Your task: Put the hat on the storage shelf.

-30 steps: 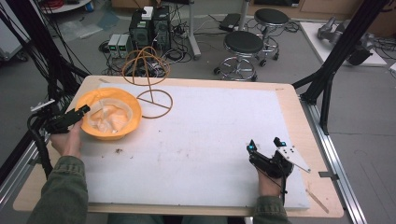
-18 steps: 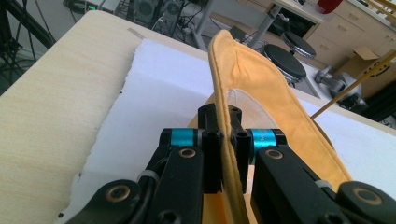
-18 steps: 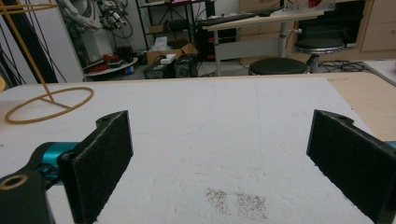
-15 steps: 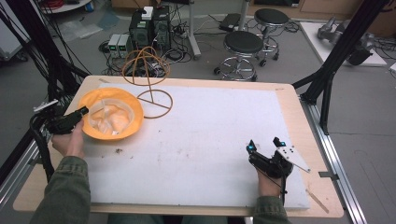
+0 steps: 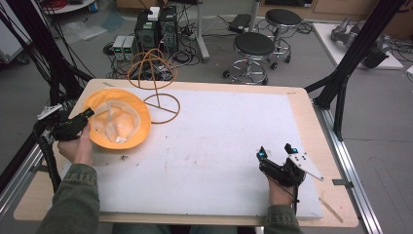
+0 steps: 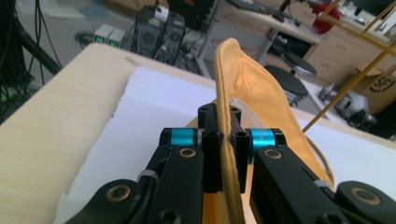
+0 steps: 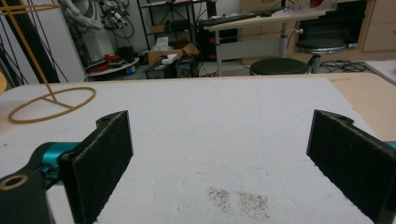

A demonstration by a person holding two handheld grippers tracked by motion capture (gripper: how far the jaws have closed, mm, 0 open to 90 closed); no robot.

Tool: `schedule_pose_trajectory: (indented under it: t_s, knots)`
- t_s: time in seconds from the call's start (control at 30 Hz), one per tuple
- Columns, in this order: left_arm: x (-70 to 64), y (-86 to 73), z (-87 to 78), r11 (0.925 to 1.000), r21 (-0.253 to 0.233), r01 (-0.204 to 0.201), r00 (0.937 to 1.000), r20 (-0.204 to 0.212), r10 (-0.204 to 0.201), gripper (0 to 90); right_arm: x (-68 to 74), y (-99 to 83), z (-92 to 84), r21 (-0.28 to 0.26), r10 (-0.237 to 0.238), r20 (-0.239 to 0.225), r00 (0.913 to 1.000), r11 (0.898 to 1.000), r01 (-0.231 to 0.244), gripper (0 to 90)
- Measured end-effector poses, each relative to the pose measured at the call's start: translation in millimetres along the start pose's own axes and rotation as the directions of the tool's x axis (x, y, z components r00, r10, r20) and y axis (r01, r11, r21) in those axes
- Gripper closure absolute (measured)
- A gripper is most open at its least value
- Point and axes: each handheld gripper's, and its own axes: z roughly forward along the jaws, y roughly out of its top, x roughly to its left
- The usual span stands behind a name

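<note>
Orange fabric hat (image 5: 117,119), round and floppy-brimmed, pinched at its rim by left gripper (image 6: 223,140); right gripper (image 7: 219,154) spread.

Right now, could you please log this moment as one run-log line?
left gripper: shut on orange hat brim | right gripper: open, nothing held, over white board | wire stand: untouched

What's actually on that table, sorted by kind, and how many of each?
Orange hat: 1, its brim pinched in the left gripper
Wire stand: 1
White foam mat: 1
Hand-held grippers: 2, the left one and the right gripper, which rests open on the mat
Total: 5
</note>
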Motion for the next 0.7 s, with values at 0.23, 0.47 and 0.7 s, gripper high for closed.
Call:
schedule_pose_trajectory:
  t_s: [0.23, 0.47, 0.7]
  knots:
    - [-15.9, 9.4, -6.6, 0.9944, -0.084, -0.064, 0.9976, -0.03, 0.062, 87.3, 0.0, 0.1, -0.1, -0.001, 0.001, 0.001, 1.0, 1.0, -0.001, 5.8]
    - [-32.6, 17.6, -8.6, 0.9798, -0.149, -0.133, 0.9904, -0.056, 0.126, 87.3, -0.1, 0.2, -0.2, -0.004, 0.0, 0.001, 1.0, 1.0, 0.0, 5.8]
    - [-51.2, 29.0, -4.9, 0.9676, -0.175, -0.182, 0.9817, -0.087, 0.169, 87.4, -0.1, 0.1, 0.0, -0.006, 0.004, -0.004, 1.0, 1.0, -0.004, 5.8]
